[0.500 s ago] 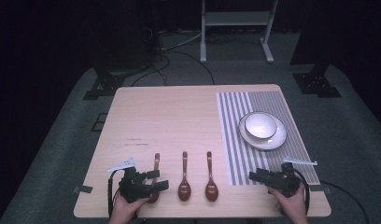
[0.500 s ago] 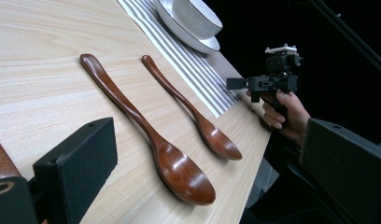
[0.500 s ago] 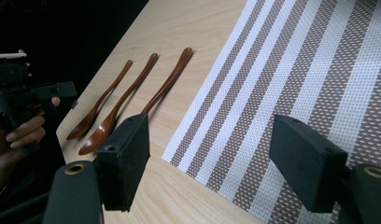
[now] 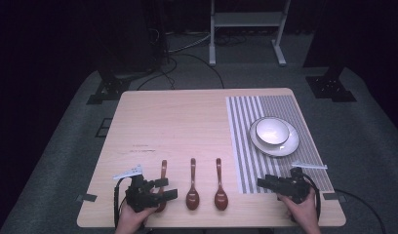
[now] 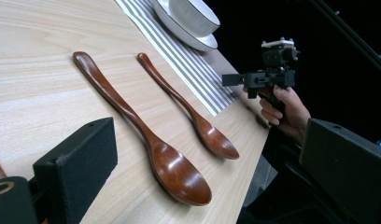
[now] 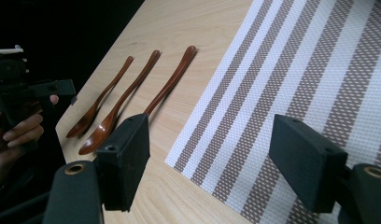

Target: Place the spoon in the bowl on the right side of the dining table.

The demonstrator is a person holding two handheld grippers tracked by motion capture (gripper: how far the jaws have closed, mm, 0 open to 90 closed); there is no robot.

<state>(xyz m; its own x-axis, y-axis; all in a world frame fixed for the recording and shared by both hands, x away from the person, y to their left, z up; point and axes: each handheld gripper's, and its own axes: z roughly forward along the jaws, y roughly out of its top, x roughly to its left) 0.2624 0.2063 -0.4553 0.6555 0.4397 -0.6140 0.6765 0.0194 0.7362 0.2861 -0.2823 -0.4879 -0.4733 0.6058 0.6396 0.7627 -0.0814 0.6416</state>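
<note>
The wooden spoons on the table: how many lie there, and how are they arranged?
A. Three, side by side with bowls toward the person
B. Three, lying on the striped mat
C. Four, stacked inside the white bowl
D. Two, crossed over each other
A: three wooden spoons lie side by side on the bare table, left of the striped mat, bowls toward the person.

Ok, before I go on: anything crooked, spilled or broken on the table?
Nothing stands out. The three spoons lie side by side, handles pointing away, the bowl sits upright on its plate on the striped mat, and no spill shows. The left gripper and right gripper are open.
</note>
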